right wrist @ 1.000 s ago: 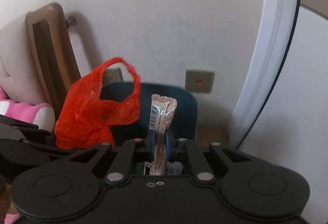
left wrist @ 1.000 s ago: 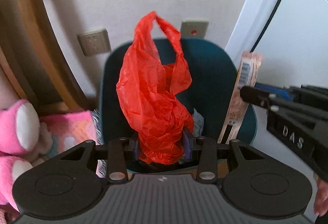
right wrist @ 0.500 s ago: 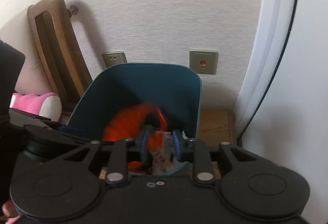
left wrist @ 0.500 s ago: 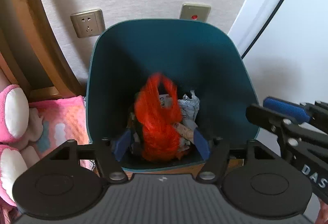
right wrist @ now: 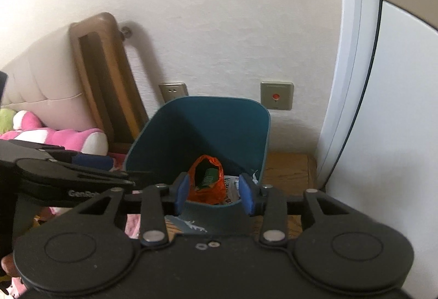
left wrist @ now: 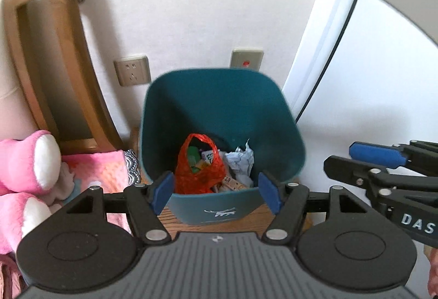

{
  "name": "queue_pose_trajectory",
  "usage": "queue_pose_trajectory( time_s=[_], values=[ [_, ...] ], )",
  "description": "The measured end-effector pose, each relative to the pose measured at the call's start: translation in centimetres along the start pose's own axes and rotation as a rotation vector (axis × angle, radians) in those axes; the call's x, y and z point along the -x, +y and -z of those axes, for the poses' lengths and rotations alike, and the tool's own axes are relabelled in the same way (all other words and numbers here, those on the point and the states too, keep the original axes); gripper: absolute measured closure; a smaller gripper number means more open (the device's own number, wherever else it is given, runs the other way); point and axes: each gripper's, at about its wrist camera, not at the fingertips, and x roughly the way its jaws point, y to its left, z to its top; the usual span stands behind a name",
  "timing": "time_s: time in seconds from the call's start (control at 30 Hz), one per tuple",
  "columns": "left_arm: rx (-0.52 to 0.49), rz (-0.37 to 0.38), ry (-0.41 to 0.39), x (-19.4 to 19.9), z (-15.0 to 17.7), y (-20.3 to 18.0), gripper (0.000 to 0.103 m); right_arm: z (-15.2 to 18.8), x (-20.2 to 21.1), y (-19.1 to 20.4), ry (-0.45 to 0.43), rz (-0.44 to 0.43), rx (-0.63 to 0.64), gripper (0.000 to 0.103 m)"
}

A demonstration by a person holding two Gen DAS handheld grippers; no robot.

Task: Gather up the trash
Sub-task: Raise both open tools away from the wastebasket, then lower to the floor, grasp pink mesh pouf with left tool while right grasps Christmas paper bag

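Both wrist cameras looked forward and steeply down along their own fingers, from close above the near rim of the teal bin (left wrist: 219, 107). The left view sat nearer and more overhead; the right view sat farther back and flatter. They shared the bin (right wrist: 208, 124), the wall sockets (left wrist: 132, 70) and the wooden headboard (right wrist: 104, 74).

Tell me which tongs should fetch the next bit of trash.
Either, slightly the left tongs: both stand open and empty above the teal bin, where the red bag now lies. The right tongs have just been opening. No loose trash is in view.
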Motion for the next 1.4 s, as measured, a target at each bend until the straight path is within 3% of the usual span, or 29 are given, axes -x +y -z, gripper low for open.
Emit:
queue_pose_trajectory(
  time_s=[0.3,0.47,0.63,0.73,0.87,1.13,1.4],
  values=[
    [0.037,-0.087,-0.115,8.8,3.8,-1.2,0.036,1.4,4.9,1.7,-0.018,-0.058,0.047,0.062],
    [0.099,-0.087,-0.164,12.8,6.5,-0.8,0.03,2.1,7.2,2.6,-0.024,-0.075,0.041,0.057],
    [0.057,-0.074,-0.184,15.0,8.7,-0.4,0.029,3.8,9.8,4.5,-0.059,-0.072,0.058,0.05],
    [0.034,-0.06,-0.18,16.3,10.3,0.5,0.023,5.6,10.6,5.5,-0.045,-0.094,0.06,0.046],
    [0.015,-0.054,-0.155,16.5,12.4,1.2,0.023,8.2,11.1,6.5,-0.035,-0.112,0.06,0.042],
    [0.08,-0.055,-0.111,14.1,16.5,2.9,0.023,12.3,9.9,7.3,0.001,-0.134,0.049,0.032],
    [0.16,-0.083,0.004,7.3,21.3,4.4,0.023,18.0,4.8,5.7,0.088,-0.125,0.033,0.027]
  ],
)
